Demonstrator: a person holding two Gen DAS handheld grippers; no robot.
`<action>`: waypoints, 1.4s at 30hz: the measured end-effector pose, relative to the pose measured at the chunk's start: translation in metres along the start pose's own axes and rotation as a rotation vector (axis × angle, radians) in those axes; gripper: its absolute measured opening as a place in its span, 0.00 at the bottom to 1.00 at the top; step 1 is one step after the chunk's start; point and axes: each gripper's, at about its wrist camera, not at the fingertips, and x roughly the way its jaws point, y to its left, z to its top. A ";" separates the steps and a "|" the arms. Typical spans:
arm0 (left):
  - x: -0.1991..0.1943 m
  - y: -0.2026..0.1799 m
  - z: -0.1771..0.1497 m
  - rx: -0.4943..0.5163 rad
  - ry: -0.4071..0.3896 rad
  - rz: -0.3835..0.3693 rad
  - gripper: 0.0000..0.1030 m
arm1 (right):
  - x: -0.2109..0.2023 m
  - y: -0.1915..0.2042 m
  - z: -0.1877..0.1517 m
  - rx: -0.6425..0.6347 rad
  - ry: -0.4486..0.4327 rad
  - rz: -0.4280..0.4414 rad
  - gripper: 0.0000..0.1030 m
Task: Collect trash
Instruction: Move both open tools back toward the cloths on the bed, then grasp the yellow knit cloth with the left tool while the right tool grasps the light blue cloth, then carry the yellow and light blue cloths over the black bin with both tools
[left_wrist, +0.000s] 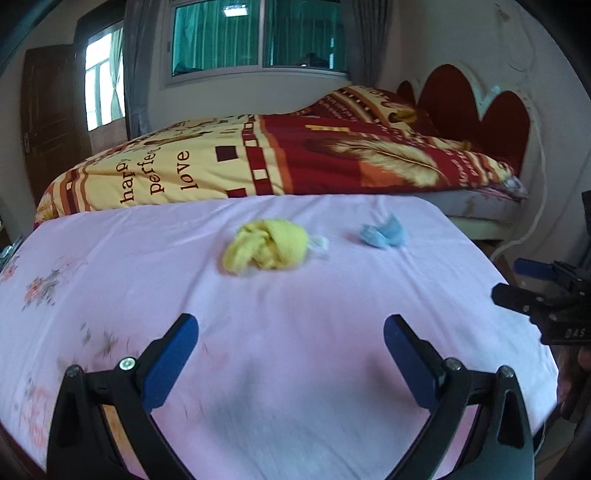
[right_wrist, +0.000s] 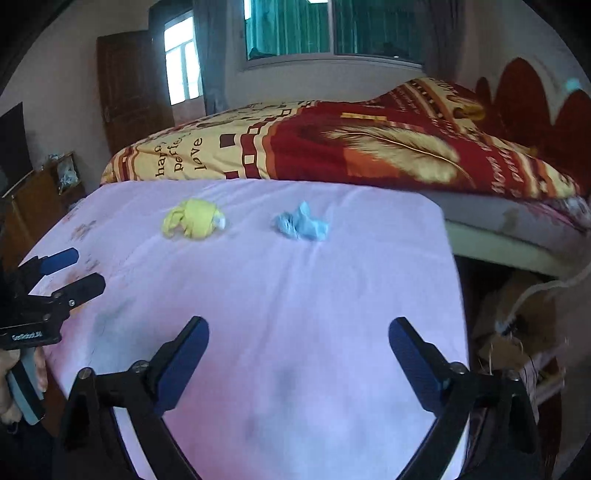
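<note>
A crumpled yellow wad lies on the pink cloth towards its far side, with a small white scrap at its right edge. To its right is a crumpled light-blue wad. Both show in the right wrist view too: the yellow wad and the blue wad. My left gripper hangs over the near part of the cloth, open and empty. My right gripper is also open and empty, well short of the blue wad. Each gripper appears at the edge of the other's view.
Behind the pink surface stands a bed with a red and yellow quilt and a red headboard. Clutter and a white cable fill the gap right of the surface. A wooden cabinet stands at the left.
</note>
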 end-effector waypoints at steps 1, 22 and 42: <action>0.012 0.004 0.006 -0.001 0.009 0.002 0.98 | 0.012 0.000 0.008 -0.009 0.007 0.000 0.88; 0.156 0.025 0.052 -0.014 0.230 -0.094 0.57 | 0.176 -0.002 0.076 -0.069 0.164 0.000 0.49; 0.011 -0.023 0.010 0.072 0.045 -0.180 0.48 | -0.004 0.003 0.016 0.002 -0.036 0.021 0.36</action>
